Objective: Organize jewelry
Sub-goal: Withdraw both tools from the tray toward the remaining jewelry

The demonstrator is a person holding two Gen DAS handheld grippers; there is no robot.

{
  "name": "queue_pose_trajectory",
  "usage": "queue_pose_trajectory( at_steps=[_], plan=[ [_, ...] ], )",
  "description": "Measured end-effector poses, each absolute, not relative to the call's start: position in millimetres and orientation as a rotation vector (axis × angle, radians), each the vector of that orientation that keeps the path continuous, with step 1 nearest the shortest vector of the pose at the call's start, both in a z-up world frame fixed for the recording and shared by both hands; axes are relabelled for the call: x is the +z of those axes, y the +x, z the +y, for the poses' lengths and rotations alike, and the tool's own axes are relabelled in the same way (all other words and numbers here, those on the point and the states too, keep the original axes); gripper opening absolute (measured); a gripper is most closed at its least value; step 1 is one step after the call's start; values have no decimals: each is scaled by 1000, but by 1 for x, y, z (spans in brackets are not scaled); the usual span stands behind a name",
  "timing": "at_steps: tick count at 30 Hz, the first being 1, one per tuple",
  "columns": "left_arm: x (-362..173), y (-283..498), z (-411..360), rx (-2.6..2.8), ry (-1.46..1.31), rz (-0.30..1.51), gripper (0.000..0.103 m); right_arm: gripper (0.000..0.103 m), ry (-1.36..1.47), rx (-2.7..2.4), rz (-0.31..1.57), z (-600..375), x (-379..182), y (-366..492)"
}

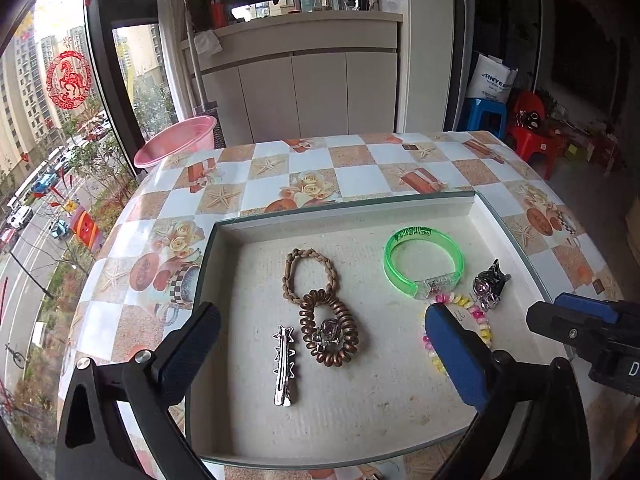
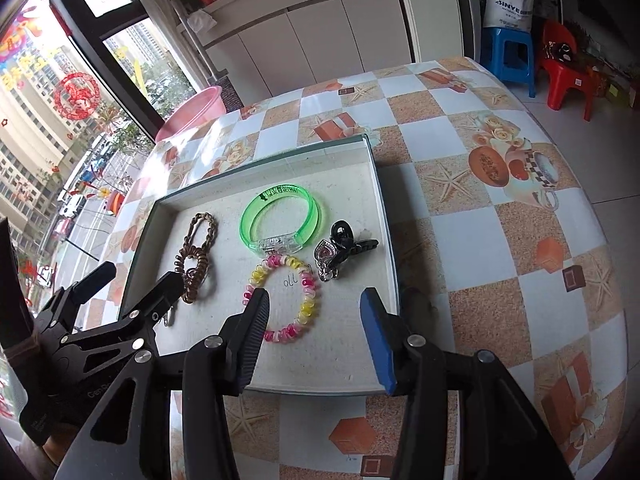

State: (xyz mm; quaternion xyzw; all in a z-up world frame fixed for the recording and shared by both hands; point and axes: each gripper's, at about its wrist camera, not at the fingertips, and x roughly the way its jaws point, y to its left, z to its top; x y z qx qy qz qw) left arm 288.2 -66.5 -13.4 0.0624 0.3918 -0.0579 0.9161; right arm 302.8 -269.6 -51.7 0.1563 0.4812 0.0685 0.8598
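Note:
A shallow tray (image 1: 344, 202) (image 2: 384, 216) with a white lining sits on the table. In it lie a braided brown hair tie (image 1: 310, 274), a copper spiral hair tie (image 1: 330, 328) (image 2: 196, 276), a silver hair clip (image 1: 283, 366), a green bangle (image 1: 424, 262) (image 2: 280, 216), a black claw clip (image 1: 490, 284) (image 2: 348, 242) and a pink-and-yellow bracelet (image 1: 482, 322) (image 2: 310, 306). My left gripper (image 1: 323, 309) (image 2: 138, 276) hangs wide open above the spiral tie and silver clip, holding nothing. My right gripper (image 2: 314, 296) (image 1: 580, 332) is open above the bracelet, its pads clear of it.
The table (image 1: 360, 164) wears a checked cloth with starfish and flower prints. A pink basin (image 1: 176, 140) stands beyond its far left corner by the window. A blue stool (image 2: 510, 56) and red stool (image 2: 566, 76) stand on the floor at the right.

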Motion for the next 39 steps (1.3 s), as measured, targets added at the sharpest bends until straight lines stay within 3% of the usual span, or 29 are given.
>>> queue_pose_trajectory(
  at_steps=[4, 6, 8, 12, 28, 39],
  plan=[
    [-11, 286, -68, -124, 143, 807, 103, 59, 317, 145, 1009, -270, -52, 300],
    [-9, 283, -67, -119, 142, 808, 103, 67, 325, 158, 1007, -270, -50, 298],
    [-7, 280, -65, -112, 141, 812, 103, 85, 327, 175, 1002, -268, -48, 294],
    [-5, 270, -58, -113, 121, 823, 103, 91, 355, 202, 993, -267, -43, 286],
    [14, 192, -32, -132, 96, 785, 103, 92, 348, 198, 893, -268, -6, 221],
    [-31, 154, -18, -163, 77, 905, 103, 92, 313, 242, 965, -250, -23, 167]
  ],
)
